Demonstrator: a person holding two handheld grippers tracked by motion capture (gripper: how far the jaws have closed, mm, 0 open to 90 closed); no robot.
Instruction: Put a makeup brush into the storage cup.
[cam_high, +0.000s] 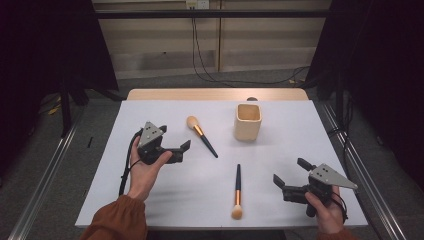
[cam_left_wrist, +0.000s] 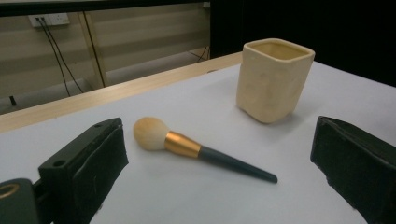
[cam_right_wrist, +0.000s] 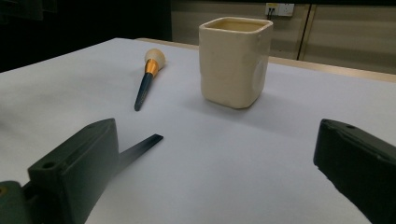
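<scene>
On the white bench (cam_high: 165, 200), both tools, left tool (cam_high: 176, 150) and right tool (cam_high: 288, 175), sit wide open and empty, maybe ready to grab the two dark-handled fluffy brushes, far brush (cam_high: 201, 135) and near brush (cam_high: 237, 192), lying loose at seven and six o'clock of the cream square cup (cam_high: 247, 121).

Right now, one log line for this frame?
left gripper: open, empty | right gripper: open, empty | two brushes: far, near, flat on table | cup: upright, empty-looking
</scene>
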